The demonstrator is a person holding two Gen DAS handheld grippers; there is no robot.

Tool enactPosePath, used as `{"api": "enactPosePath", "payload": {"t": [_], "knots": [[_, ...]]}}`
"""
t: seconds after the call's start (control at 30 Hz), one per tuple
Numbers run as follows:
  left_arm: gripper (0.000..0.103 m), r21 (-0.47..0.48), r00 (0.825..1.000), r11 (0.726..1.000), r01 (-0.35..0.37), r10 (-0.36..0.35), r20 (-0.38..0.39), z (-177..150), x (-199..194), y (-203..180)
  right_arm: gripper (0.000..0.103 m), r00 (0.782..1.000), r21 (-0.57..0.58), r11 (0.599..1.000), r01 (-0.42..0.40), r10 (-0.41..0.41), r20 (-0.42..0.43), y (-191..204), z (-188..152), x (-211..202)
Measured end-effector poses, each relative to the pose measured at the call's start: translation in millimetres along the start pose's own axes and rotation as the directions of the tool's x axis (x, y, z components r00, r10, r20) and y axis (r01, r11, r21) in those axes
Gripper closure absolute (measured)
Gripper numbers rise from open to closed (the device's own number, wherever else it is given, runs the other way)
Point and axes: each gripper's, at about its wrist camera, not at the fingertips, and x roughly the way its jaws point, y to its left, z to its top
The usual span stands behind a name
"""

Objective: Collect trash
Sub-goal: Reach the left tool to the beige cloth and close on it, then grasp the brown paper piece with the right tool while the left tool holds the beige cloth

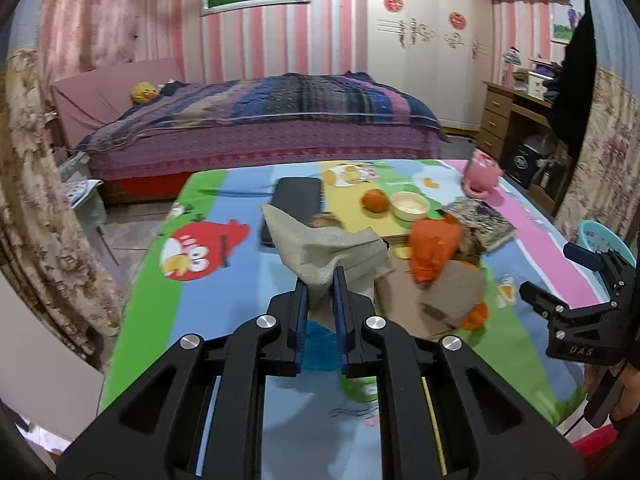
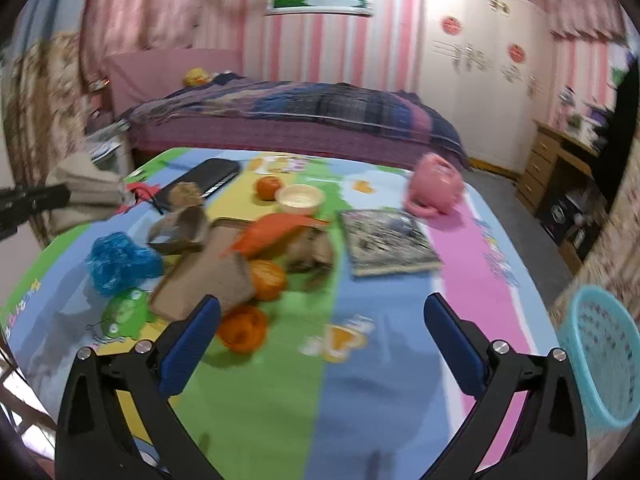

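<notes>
Pinched at frame centre, a grey tissue (image 1: 332, 252) is held clear of the counter (image 1: 224, 280) by the left tongs (image 1: 321, 280). Right tongs (image 2: 320, 320) are spread, empty. Next, carrying to the basket (image 2: 600, 352), lower right, is likely called for.

Even indoor light, motion blur, fisheye-warped edges

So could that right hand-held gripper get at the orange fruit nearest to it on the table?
Probably yes. The right hand-held gripper is open and empty, and the nearest orange fruit lies just by its left finger with bare cloth in front. The brown paper behind touches it but does not cover it.
</notes>
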Motion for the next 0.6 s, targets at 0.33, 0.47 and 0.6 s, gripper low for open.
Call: {"api": "enactPosePath", "payload": {"t": [0.33,0.47,0.6], "knots": [[0.092,-0.062,0.998,0.997,-0.056,0.055,-0.017,-18.8,-2.2,38.8,0.004,0.998,-0.135,0.990,-0.034,0.026,-0.061,51.8,6.5,36.2],[0.092,-0.077,0.998,0.996,-0.054,0.052,-0.023,-23.2,-0.5,44.5,0.005,0.995,-0.180,0.983,-0.046,0.030,-0.093,65.3,9.5,49.8],[0.092,-0.078,0.999,0.996,-0.052,0.050,-0.020,-24.0,-1.4,45.9,0.025,0.992,-0.219,0.974,-0.053,0.026,-0.125,71.8,9.6,62.2]]}}
